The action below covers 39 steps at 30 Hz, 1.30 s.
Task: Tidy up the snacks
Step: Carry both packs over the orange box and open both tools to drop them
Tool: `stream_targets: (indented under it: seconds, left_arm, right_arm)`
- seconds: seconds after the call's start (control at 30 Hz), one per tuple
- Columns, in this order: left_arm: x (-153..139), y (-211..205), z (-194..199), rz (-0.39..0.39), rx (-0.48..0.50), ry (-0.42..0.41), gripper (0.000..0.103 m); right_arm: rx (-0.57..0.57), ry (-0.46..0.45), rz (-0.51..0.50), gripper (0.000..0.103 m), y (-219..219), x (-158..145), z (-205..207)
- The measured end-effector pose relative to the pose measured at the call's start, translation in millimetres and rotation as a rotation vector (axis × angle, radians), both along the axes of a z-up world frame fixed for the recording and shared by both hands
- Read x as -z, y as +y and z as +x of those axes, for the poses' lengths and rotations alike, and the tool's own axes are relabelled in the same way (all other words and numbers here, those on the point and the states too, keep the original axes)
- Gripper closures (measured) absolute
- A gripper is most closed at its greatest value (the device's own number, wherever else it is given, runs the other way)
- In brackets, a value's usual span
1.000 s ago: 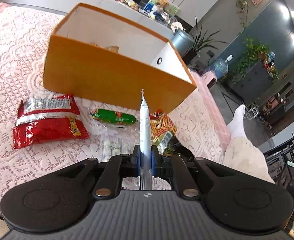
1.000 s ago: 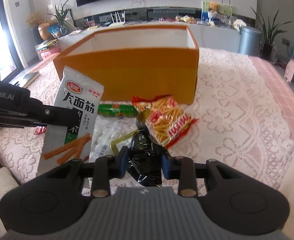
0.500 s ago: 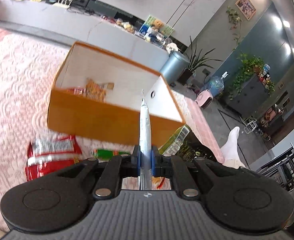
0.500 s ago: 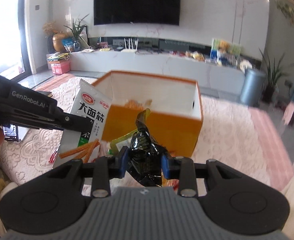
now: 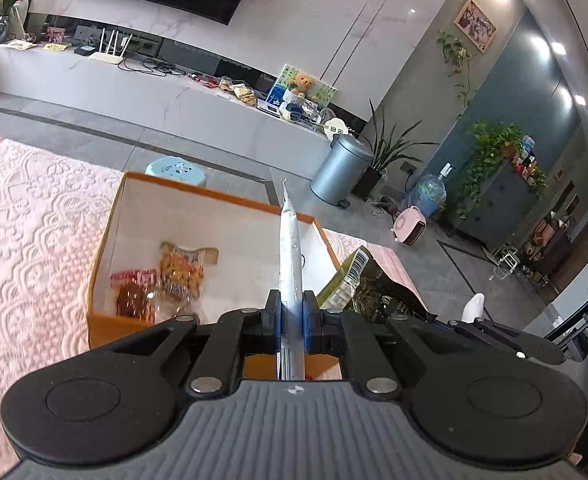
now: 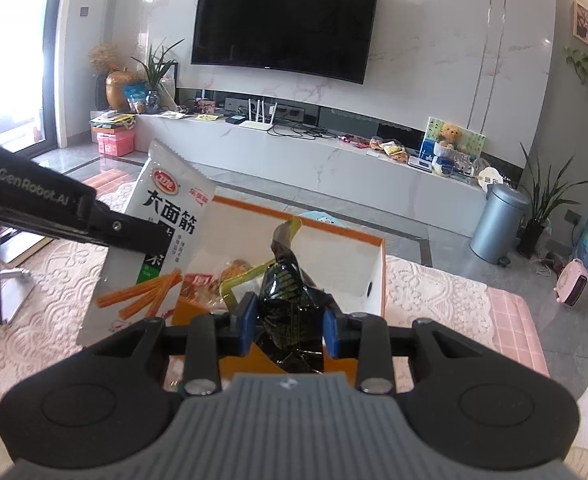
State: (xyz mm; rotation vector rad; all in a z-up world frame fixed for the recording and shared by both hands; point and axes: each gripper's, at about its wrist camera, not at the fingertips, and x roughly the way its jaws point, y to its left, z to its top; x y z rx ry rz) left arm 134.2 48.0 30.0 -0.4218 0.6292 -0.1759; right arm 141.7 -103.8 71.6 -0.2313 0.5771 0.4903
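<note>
An open orange box [image 5: 106, 236] with white inside walls stands on the pink lace cloth; it also shows in the right wrist view [image 6: 373, 240]. Two snack packs [image 5: 182, 268] lie on its floor. My left gripper [image 5: 292, 316] is shut on a white snack packet [image 5: 290, 240], seen edge-on, held above the box. The same packet [image 6: 162, 220] shows flat in the right wrist view, clamped by the left gripper [image 6: 142, 236]. My right gripper [image 6: 292, 320] is shut on a black crinkled snack packet [image 6: 290, 292] above the box's near wall. That packet [image 5: 369, 284] shows right of the box.
The lace-covered surface [image 5: 26, 240] spreads left of the box. A pink cloth edge [image 6: 509, 320] lies to the right. A grey bin [image 5: 341, 168], plants and a TV console [image 6: 333, 156] stand across the floor beyond.
Both grippers have risen with their packets and moved toward the box, so its inside now shows from above. The snacks lying on the cloth have dropped out of view.
</note>
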Motion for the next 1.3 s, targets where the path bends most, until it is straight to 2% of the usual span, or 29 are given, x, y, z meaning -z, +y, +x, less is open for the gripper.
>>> stream_targets:
  seconds: [0.27,0.53,0.77,0.93,1.07,1.2,1.3]
  left_arm:
    - [5,1,41,0.014,0.019,0.023,0.093]
    - [28,6,84,0.046,-0.007,0.073,0.093]
    - [60,9,117,0.059,-0.019,0.18,0.093]
    - [84,9,130,0.057,0.013,0.265,0.093]
    - [96,10,136,0.058,0.024,0.323,0.093]
    - [103,14,141,0.032,0.023,0.369,0.093]
    - [105,15,142,0.053,0.001,0.392,0.092]
  right_arm:
    - [0.018,0.049,-0.002,0.072,12,5,55]
    - [0.008,0.122,-0.084,0.072,30,38,100]
    - [-0.005,0.254,-0.149,0.072,41,74,138]
    - [-0.024,0.323,-0.217,0.072,50,94,152]
    - [-0.038,0.37,-0.259,0.072,56,105,159]
    - [-0.023,0.42,-0.256,0.072,56,109,170]
    - [-0.01,0.443,-0.276,0.072,59,111,176]
